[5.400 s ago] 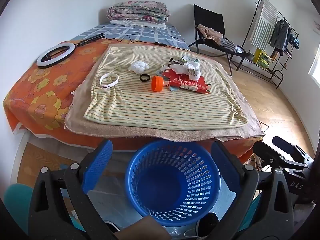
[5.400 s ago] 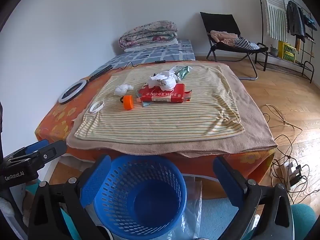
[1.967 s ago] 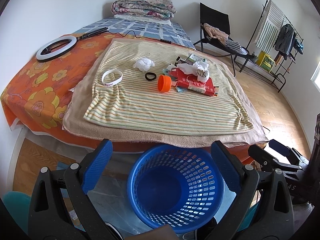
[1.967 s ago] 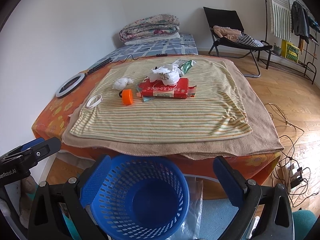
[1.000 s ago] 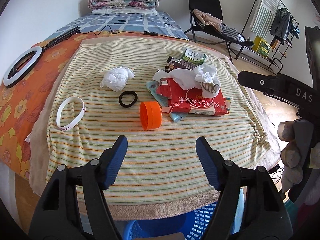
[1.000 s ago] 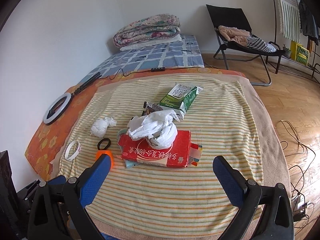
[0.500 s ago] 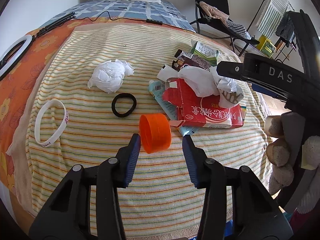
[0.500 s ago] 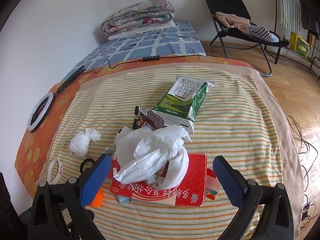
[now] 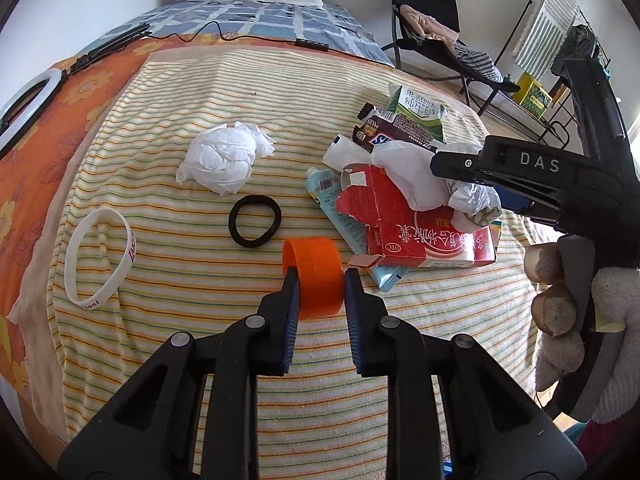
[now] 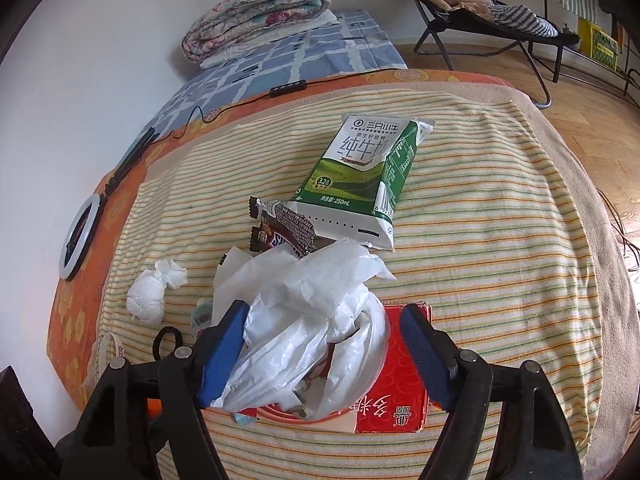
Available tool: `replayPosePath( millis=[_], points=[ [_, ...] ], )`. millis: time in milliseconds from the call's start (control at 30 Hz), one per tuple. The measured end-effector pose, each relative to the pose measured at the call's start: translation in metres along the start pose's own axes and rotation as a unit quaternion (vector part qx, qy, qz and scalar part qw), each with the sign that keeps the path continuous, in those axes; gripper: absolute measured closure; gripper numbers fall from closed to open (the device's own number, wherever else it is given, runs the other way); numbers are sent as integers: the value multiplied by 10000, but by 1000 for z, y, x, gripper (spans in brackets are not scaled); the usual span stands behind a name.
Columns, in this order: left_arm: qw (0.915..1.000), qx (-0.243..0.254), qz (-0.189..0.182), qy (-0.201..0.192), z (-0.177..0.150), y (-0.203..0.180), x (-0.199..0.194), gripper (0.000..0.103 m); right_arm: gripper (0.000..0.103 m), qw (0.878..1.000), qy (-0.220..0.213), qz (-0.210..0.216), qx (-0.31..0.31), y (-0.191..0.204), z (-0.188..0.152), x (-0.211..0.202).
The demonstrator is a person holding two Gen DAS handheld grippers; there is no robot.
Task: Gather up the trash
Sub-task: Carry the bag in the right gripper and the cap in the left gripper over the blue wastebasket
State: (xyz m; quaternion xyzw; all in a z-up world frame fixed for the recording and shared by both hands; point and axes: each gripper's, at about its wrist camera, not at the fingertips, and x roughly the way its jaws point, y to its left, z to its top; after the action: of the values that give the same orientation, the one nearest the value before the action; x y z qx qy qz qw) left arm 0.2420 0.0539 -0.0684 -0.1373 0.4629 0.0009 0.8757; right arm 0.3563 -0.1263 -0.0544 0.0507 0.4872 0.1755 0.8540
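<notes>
The orange cap (image 9: 314, 276) lies on its side on the striped cloth (image 9: 168, 264), just beside the torn red carton (image 9: 416, 236). The left gripper (image 9: 318, 284) points steeply down at it, and its blue pads (image 9: 291, 292) are closing against the cap's two sides, touching or nearly so.

On the red carton (image 10: 404, 380) sits a crumpled white plastic bag (image 10: 320, 328). The right gripper (image 10: 326, 344) also angles down, its jaws closing around the bag: the near pad touches the bag's edge while the far pad stands clear over the carton, so there is no grip yet. In the left wrist view the right gripper (image 9: 472, 184) reaches in from the side, held by a gloved hand (image 9: 576, 320) with fingers wrapped round the handle.

A teal tube (image 9: 332, 204) pokes out from beneath the carton. Behind the bag lie a chocolate wrapper (image 10: 280, 228) and a green milk carton (image 10: 360, 176), touching each other. A balled white tissue (image 9: 224, 160), a black hair tie (image 9: 255, 221) and a white wristband (image 9: 102, 258) lie apart on the cloth to the left of the cap. A ring light (image 10: 78, 236) rests on the orange flowered sheet (image 9: 36, 136) near the wall, and a folded quilt (image 10: 260, 12) sits at the far end.
</notes>
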Motion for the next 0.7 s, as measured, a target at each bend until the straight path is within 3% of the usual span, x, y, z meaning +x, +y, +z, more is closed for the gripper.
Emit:
replayPosePath(
  millis=[333, 700],
  points=[
    [9997, 166, 15, -172, -4, -6, -18, 83, 42, 9996, -192, 192, -55, -2, -7, -16],
    [9988, 318, -114, -342, -22, -16, -61, 83, 43, 9976, -544, 313, -303, -5, -34, -68]
  ],
)
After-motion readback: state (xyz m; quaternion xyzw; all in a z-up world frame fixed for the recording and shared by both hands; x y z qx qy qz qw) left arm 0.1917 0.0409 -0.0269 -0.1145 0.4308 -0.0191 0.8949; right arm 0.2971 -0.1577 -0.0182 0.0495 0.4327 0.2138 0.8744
